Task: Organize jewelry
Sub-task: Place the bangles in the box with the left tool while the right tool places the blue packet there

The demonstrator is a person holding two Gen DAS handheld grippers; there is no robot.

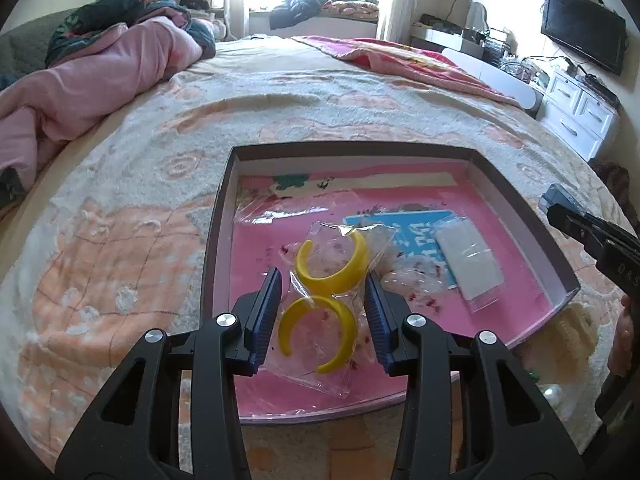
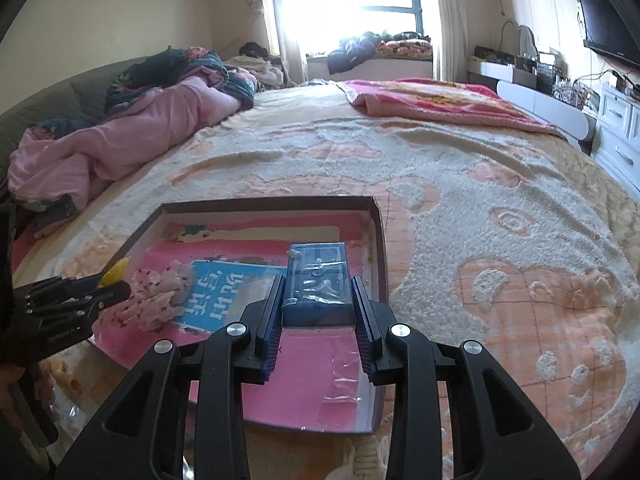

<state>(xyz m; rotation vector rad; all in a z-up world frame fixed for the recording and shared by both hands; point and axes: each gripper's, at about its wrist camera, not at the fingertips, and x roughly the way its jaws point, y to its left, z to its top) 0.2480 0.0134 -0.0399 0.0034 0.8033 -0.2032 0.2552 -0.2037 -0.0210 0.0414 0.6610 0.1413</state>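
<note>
A shallow dark-rimmed box with a pink lining lies on the bed. My left gripper hovers over its near part, shut on a clear bag that holds two yellow crescent hoops. From the right wrist view, the left gripper shows at the left with yellow at its tip. My right gripper is shut on a blue case in a clear sleeve, above the box's right side. Inside the box lie a blue card, a white packet and a speckled clear bag.
The bed has a fluffy cream and peach cover. A pink quilt heap lies far left, a red blanket far right. White drawers and a television stand along the right wall. A hand shows at the right edge.
</note>
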